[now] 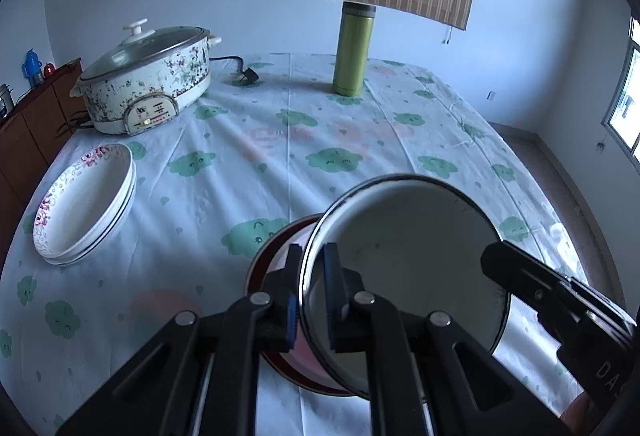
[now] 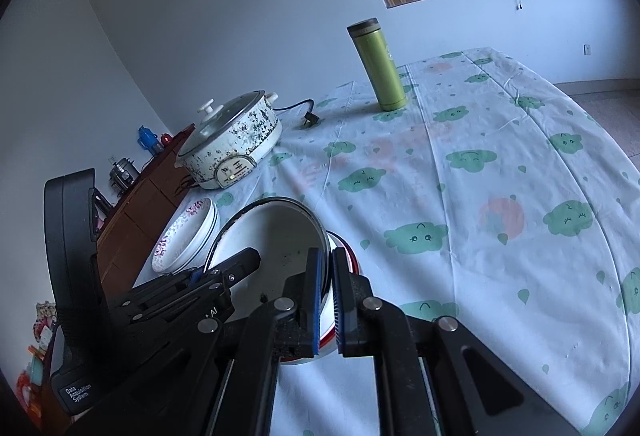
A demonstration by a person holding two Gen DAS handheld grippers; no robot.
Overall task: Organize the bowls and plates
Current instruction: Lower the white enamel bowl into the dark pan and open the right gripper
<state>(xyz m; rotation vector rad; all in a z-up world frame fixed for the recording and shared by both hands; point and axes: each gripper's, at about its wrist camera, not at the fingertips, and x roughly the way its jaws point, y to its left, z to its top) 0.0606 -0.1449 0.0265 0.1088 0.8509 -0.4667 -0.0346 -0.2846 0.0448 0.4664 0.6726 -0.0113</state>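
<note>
1. As both grippers pinch its rim, left gripper [image 1: 312, 296] on the left edge and right gripper [image 2: 328, 300] on the right, the bowl [image 1: 404, 256] hangs tilted just above a red-rimmed bowl [image 1: 276, 240]; nesting looks under way.
2. Next: level it, lower, release.
3. Stacked plates [image 1: 86, 203] sit far left.
4. Beyond, on the clothed table [image 1: 360, 139]: a cooker [image 1: 148, 79], a flask [image 1: 352, 51].
</note>
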